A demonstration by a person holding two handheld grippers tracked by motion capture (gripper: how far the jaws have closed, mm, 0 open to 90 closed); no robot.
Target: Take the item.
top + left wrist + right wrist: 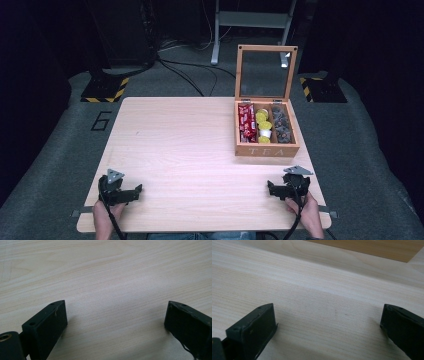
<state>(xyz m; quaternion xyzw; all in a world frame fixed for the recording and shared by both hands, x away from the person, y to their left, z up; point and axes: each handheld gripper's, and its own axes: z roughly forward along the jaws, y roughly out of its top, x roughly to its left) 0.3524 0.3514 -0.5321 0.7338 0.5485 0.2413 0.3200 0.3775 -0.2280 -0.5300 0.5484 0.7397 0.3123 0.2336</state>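
Note:
A wooden tea box (267, 149) marked TEA stands on the right half of the light wood table (190, 150), its glass lid (265, 72) propped upright. Inside lie red packets (246, 123), yellow-topped capsules (263, 125) and dark capsules (282, 126) in three compartments. My left gripper (131, 193) rests near the front left corner, held by a hand, its jaws wide open over bare wood (115, 307). My right gripper (274, 189) rests near the front right, in front of the box, also open with nothing between its jaws (328, 312). The box's wooden side (372, 247) shows at the top of the right gripper view.
Beyond the table lie grey floor, black cables (185, 70), a white stand's legs (250, 22) and two yellow-black striped bases (105, 90). A number 6 (101, 121) is marked on the floor at the left. The table's middle and left are bare wood.

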